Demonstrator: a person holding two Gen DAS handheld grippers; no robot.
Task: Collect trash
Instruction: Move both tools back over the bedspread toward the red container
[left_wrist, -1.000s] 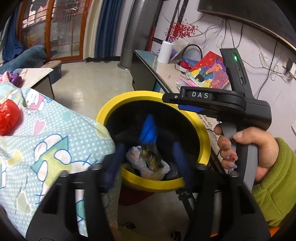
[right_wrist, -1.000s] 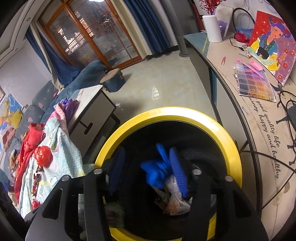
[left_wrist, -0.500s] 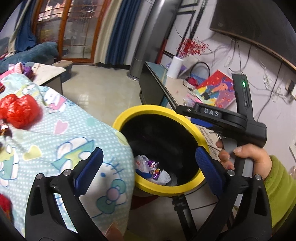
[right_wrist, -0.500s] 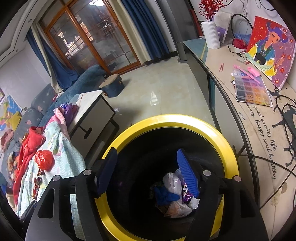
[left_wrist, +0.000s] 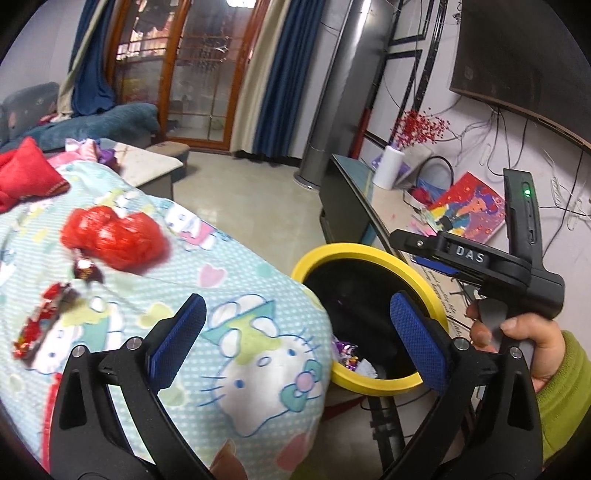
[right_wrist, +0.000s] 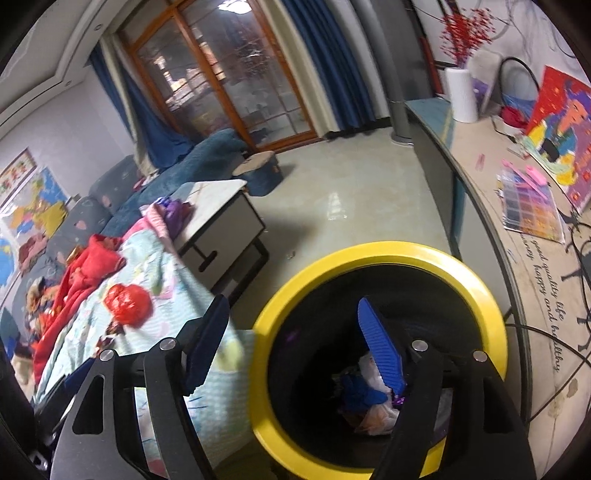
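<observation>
Left gripper (left_wrist: 299, 328) risen from bin (left_wrist: 369, 254); right gripper (right_wrist: 295, 332) marked "DAS".

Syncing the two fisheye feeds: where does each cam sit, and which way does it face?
Left wrist: on the left gripper, open, facing the quilt with the red bag; the right hand holding its gripper shows.
Right wrist: on the right gripper, open, looking down into the yellow-rimmed bin.
Shared: bin, quilt, red bag.
</observation>
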